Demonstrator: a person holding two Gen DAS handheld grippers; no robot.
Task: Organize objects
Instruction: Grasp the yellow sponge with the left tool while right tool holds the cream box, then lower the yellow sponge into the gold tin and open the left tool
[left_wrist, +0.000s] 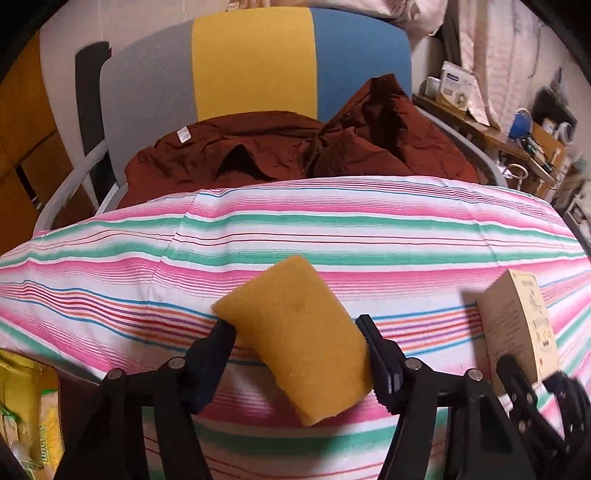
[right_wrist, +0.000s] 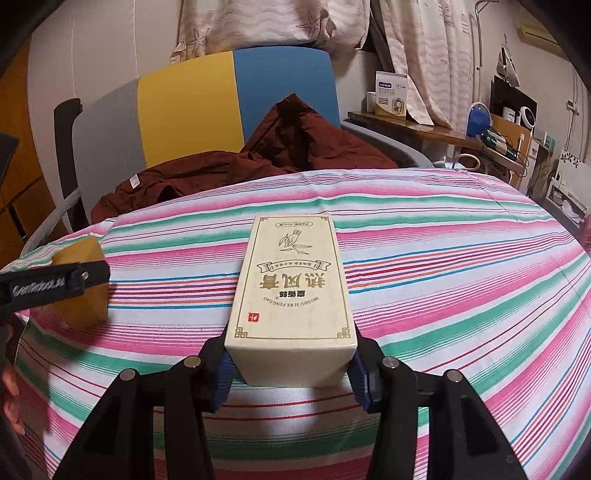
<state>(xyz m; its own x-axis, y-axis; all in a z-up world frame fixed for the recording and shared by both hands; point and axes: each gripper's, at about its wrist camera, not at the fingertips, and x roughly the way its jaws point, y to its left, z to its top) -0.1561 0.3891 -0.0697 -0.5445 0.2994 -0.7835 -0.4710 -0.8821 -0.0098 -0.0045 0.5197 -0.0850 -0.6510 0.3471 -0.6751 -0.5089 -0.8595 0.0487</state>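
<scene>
A yellow sponge (left_wrist: 288, 306) lies tilted on the striped cloth (left_wrist: 332, 229). My left gripper (left_wrist: 295, 324) has a black finger pressed against each of its sides. The right wrist view shows the same sponge (right_wrist: 83, 295) at far left, behind a finger (right_wrist: 55, 282) of the left gripper. A tall cream box with printed characters (right_wrist: 291, 280) lies flat on the cloth. My right gripper (right_wrist: 290, 356) is shut on its near end, blue pads against both sides. In the left wrist view the box (left_wrist: 517, 325) sits at the right edge.
A brown garment (left_wrist: 280, 151) is heaped on a chair with a grey, yellow and blue back (left_wrist: 255, 62) beyond the cloth's far edge. Yellow packets (left_wrist: 33, 417) lie at lower left. A cluttered shelf (right_wrist: 491, 140) stands at right. A hand (right_wrist: 9, 387) shows at the left edge.
</scene>
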